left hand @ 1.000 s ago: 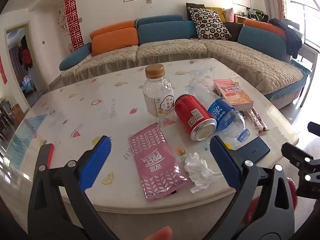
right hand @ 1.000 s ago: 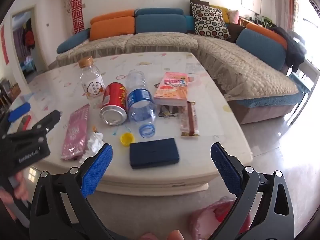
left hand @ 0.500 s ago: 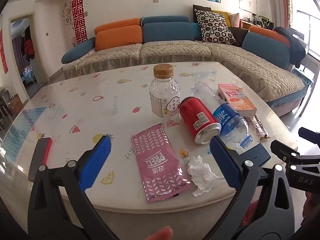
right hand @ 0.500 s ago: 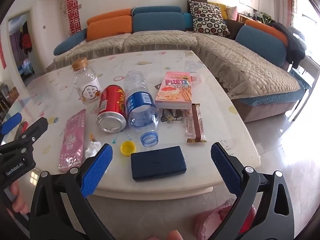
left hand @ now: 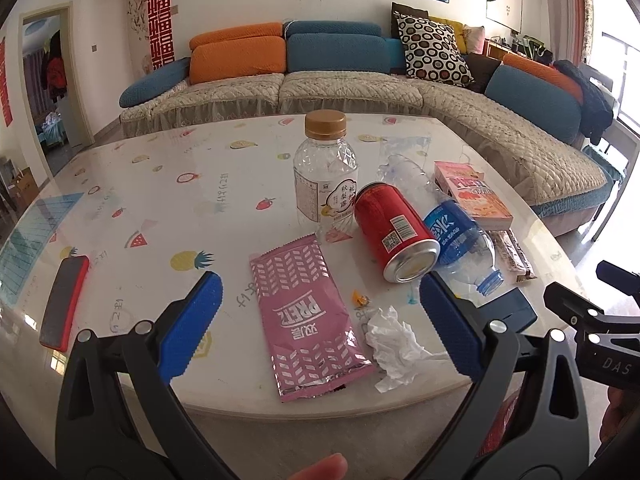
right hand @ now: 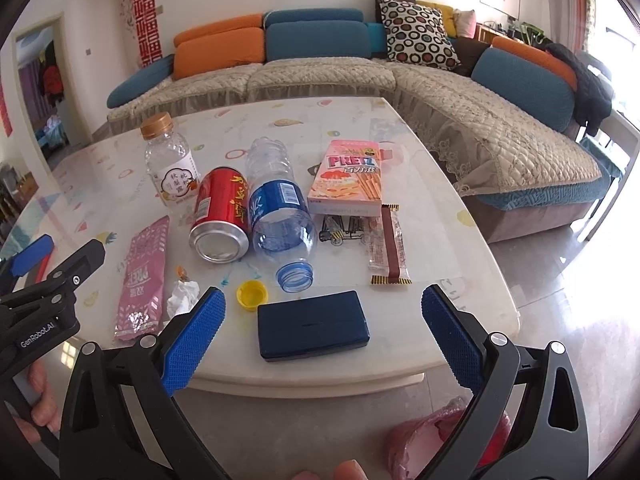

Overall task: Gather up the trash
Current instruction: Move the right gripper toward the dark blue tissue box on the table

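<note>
On the white table (left hand: 160, 184) lie a pink Pretz wrapper (left hand: 308, 316), a crumpled tissue (left hand: 394, 344), a red can on its side (left hand: 394, 232), an uncapped blue-label bottle on its side (left hand: 460, 248), an upright clear bottle with a gold cap (left hand: 326, 172), a Pretz box (right hand: 350, 178), a brown snack wrapper (right hand: 388, 250) and a yellow cap (right hand: 251, 295). My left gripper (left hand: 320, 328) is open above the wrapper and tissue at the table's front edge. My right gripper (right hand: 322, 334) is open and empty around a dark blue case (right hand: 312, 324).
A red phone (left hand: 64, 304) lies at the table's left. A red-pink bag (right hand: 440, 440) sits on the floor below the table's front edge. A long sofa (left hand: 360, 92) runs behind and to the right of the table. Bare floor lies to the right.
Both grippers have moved slightly closer to the table and levelled; the objects appear a little nearer. Nothing on the table has moved. Both grippers stay open.
</note>
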A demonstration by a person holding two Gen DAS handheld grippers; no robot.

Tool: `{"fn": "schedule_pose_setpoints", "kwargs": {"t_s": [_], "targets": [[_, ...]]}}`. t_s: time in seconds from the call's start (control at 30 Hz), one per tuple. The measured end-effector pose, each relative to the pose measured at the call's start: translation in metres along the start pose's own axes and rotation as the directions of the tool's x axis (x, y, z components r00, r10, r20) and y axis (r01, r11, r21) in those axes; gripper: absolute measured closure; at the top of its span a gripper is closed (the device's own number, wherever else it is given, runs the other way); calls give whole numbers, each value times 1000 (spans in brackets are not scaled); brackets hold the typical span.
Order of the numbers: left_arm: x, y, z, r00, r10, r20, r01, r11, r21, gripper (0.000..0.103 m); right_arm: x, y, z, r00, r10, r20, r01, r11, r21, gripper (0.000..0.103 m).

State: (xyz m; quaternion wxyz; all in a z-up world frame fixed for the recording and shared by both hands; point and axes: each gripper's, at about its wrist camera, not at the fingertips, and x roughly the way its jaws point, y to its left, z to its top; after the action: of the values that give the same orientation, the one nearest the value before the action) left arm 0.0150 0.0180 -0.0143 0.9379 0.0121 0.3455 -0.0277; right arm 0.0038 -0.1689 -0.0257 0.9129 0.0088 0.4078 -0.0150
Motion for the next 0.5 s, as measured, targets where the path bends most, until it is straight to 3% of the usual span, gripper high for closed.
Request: {"fn": "schedule_pose_setpoints", "kwargs": {"t_s": [0.5], "targets": [[0,-8,-4,1000,-1,13,1,1000,23,6,3,4,-2,1000,-11,-3,11,1000,-15,6]]}}
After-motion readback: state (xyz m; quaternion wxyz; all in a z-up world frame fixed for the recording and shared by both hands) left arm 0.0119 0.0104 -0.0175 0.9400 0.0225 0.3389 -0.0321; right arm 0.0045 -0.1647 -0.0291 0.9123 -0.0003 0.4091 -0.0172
